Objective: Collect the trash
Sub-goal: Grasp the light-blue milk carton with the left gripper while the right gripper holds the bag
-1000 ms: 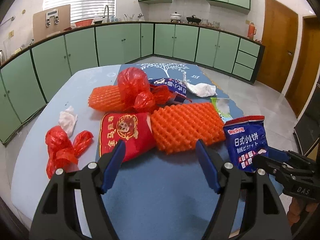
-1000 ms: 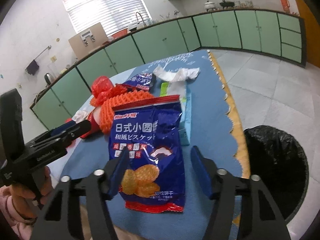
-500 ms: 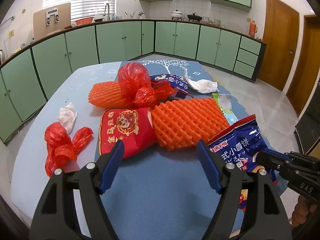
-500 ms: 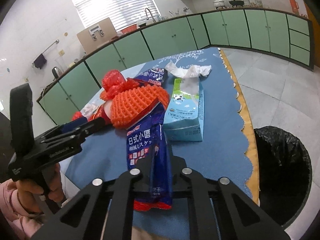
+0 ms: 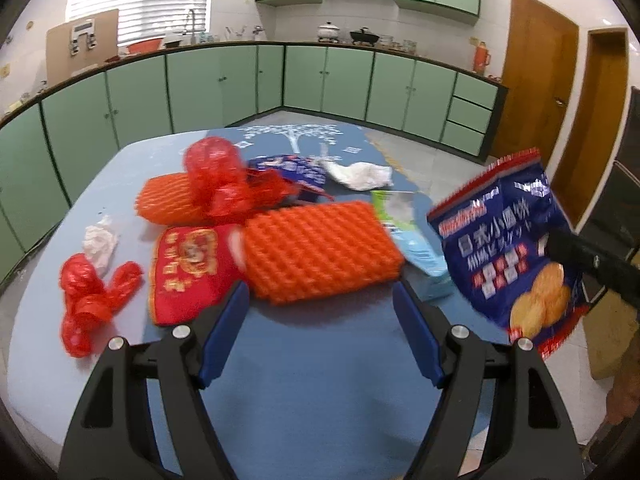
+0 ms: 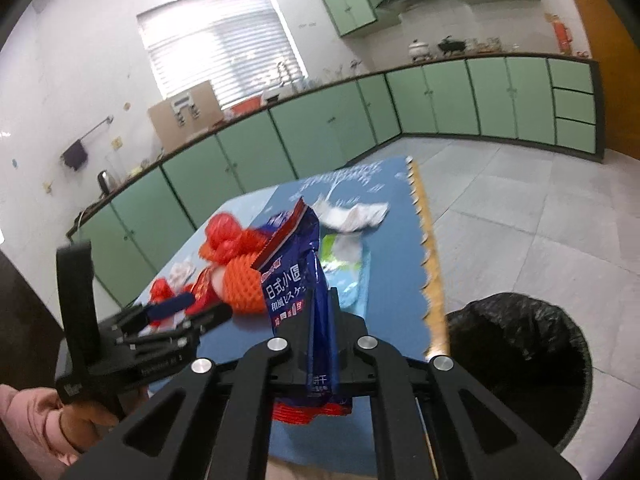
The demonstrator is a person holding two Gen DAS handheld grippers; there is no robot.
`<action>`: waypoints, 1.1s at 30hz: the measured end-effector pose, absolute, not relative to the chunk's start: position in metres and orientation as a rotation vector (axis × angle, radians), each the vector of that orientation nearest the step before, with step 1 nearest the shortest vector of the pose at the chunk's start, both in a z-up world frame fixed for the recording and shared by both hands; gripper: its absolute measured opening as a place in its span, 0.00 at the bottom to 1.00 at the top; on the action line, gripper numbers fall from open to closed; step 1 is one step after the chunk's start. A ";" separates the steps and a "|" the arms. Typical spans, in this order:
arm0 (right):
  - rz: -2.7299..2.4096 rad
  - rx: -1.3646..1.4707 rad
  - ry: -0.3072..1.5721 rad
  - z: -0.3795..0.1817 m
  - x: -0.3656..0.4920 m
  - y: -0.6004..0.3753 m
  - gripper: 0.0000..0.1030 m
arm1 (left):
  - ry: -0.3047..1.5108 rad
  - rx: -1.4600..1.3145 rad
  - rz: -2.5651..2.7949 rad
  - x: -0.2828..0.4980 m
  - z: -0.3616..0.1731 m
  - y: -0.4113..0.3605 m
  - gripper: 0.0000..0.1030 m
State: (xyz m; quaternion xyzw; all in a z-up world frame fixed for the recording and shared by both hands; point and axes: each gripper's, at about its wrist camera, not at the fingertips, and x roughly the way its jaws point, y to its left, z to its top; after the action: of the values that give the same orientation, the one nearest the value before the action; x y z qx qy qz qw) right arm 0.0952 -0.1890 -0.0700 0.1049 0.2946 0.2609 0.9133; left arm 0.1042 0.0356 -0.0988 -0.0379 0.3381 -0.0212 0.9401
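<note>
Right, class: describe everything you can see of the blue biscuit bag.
The biscuit bag is glossy blue foil with red serrated ends, white lettering and pictured round biscuits. It looks flat and crumpled, folded lengthwise where the right gripper pinches its lower part. It hangs tilted, lifted clear of the table, with nothing else touching it. The black-lined bin stands to the right.

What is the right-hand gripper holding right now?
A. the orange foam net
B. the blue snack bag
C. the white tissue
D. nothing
B: the right gripper is shut on the blue snack bag, lifted off the table.
</note>
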 end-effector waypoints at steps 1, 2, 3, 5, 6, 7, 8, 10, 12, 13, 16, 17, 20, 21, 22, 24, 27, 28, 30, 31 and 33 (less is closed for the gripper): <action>0.524 0.218 0.600 -0.068 0.096 -0.193 0.06 | 0.693 -0.080 -0.057 0.105 -0.099 0.031 0.69; 0.506 0.220 0.593 -0.066 0.096 -0.199 0.06 | 0.698 -0.085 -0.075 0.107 -0.100 0.025 0.68; 0.490 0.222 0.588 -0.065 0.097 -0.204 0.06 | 0.702 -0.089 -0.092 0.109 -0.100 0.019 0.67; 0.461 0.225 0.582 -0.064 0.099 -0.212 0.06 | 0.709 -0.091 -0.121 0.113 -0.102 0.007 0.66; 0.448 0.226 0.580 -0.063 0.099 -0.216 0.06 | 0.709 -0.083 -0.131 0.114 -0.103 0.001 0.66; 0.437 0.228 0.579 -0.063 0.099 -0.220 0.06 | 0.710 -0.070 -0.141 0.115 -0.104 -0.005 0.64; 0.421 0.232 0.578 -0.064 0.100 -0.226 0.06 | 0.713 -0.064 -0.152 0.117 -0.106 -0.011 0.63; 0.397 0.236 0.579 -0.064 0.101 -0.234 0.06 | 0.720 -0.067 -0.173 0.120 -0.108 -0.020 0.62; 0.378 0.238 0.580 -0.066 0.101 -0.241 0.06 | 0.726 -0.067 -0.181 0.123 -0.110 -0.028 0.61; 0.369 0.239 0.581 -0.067 0.101 -0.244 0.06 | 0.728 -0.069 -0.183 0.126 -0.111 -0.031 0.61; 0.354 0.245 0.580 -0.069 0.101 -0.250 0.06 | 0.731 -0.068 -0.168 0.131 -0.115 -0.040 0.60; 0.349 0.246 0.581 -0.070 0.102 -0.252 0.06 | 0.733 -0.078 -0.160 0.133 -0.116 -0.043 0.59; 0.344 0.252 0.584 -0.072 0.105 -0.257 0.06 | 0.758 -0.128 -0.139 0.144 -0.121 -0.051 0.59; 0.342 0.254 0.584 -0.072 0.106 -0.258 0.06 | 0.754 -0.120 -0.127 0.145 -0.121 -0.054 0.59; 0.341 0.256 0.584 -0.073 0.107 -0.258 0.06 | 0.750 -0.107 -0.112 0.147 -0.122 -0.060 0.59; 0.339 0.264 0.586 -0.075 0.109 -0.261 0.06 | 0.750 -0.098 -0.091 0.151 -0.123 -0.068 0.60; 0.338 0.275 0.592 -0.080 0.111 -0.264 0.06 | 0.759 -0.078 -0.041 0.159 -0.126 -0.076 0.61; 0.338 0.278 0.593 -0.081 0.112 -0.265 0.06 | 0.763 -0.076 -0.026 0.162 -0.128 -0.077 0.61; 0.340 0.283 0.596 -0.083 0.113 -0.266 0.06 | 0.778 -0.076 -0.005 0.168 -0.131 -0.078 0.61; 0.342 0.285 0.598 -0.084 0.113 -0.266 0.06 | 0.789 -0.074 0.007 0.172 -0.134 -0.078 0.61; 0.344 0.288 0.604 -0.085 0.114 -0.265 0.06 | 0.802 -0.081 0.020 0.177 -0.137 -0.078 0.62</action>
State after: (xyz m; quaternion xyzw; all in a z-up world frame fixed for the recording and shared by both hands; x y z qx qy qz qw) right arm 0.1143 -0.2653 -0.0849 0.1404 0.2948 0.1681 0.9301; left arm 0.1772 -0.0777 -0.1374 -0.0395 0.3904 0.0100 0.9197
